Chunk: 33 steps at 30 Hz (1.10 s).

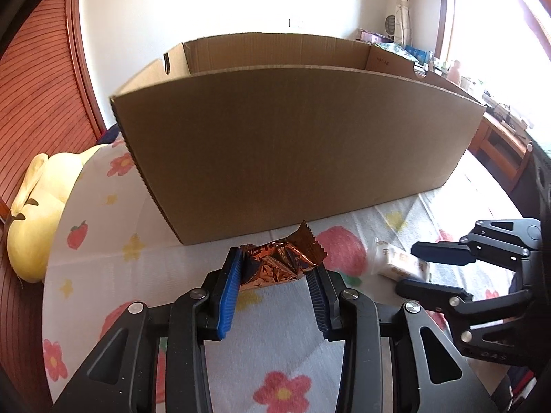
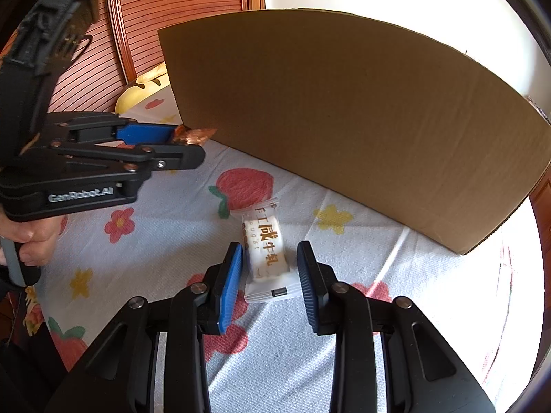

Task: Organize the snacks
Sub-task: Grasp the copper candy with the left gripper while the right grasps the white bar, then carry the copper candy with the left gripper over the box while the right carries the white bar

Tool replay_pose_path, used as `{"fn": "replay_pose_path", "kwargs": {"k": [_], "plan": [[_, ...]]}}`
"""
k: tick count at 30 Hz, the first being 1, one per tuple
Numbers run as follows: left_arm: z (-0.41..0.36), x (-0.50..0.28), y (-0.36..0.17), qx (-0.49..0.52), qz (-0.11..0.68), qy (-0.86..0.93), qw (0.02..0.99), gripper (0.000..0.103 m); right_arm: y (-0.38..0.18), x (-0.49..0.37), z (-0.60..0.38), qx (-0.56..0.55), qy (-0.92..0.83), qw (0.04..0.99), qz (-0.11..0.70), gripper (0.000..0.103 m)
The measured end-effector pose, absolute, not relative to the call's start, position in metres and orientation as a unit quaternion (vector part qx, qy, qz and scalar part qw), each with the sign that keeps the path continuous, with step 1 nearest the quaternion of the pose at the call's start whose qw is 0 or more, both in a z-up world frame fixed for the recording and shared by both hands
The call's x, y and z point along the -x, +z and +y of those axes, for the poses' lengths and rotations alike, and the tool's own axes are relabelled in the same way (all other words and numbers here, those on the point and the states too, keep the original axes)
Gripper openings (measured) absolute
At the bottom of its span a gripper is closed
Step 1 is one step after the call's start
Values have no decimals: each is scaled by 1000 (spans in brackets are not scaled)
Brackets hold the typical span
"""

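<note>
**One snack in hand, the second lined up**

Starting on my left: my left gripper (image 1: 275,268) is pinching a copper foil-wrapped snack (image 1: 280,263) between its blue pads (image 1: 230,292). In the right wrist view it looks carried clear of the flowered bedsheet (image 1: 103,213), close to the near wall of the open cardboard box (image 1: 292,151). I judge this to be the carry step: picked, not yet dropped in. The wall stands tall in front of me, so the next move calls for lifting the snack above the rim before going forward and releasing. The gripper is held roughly level, pointing straight at the box, with the person's hand (image 2: 32,237) wrapped round its handle.

Moving right: the white nougat packet (image 2: 267,251) lies flat on the sheet, just short of the box, lengthwise between my right gripper's fingers. My right gripper (image 2: 270,258) is spread, pads either side of the packet, and I cannot tell whether either touches it. It is angled down at the sheet. Here I need only close squarely on the packet's body, not its thin sealed end, then lift.

A yellow plush toy (image 1: 38,206) sits far left, out of the way.
</note>
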State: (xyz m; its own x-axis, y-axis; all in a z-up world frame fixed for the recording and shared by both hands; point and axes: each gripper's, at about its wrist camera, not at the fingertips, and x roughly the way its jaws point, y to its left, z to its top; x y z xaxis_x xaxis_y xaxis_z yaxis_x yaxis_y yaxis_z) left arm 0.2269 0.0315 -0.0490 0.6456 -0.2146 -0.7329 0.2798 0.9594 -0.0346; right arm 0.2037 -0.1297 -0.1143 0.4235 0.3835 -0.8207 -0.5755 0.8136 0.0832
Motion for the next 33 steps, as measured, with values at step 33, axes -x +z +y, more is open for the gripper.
{"fn": "replay_pose_path", "kwargs": {"k": [33], "plan": [[36,-181,10,-33,345,-152,926,39,-54,-178,-160,80,272,878,386,25]]}}
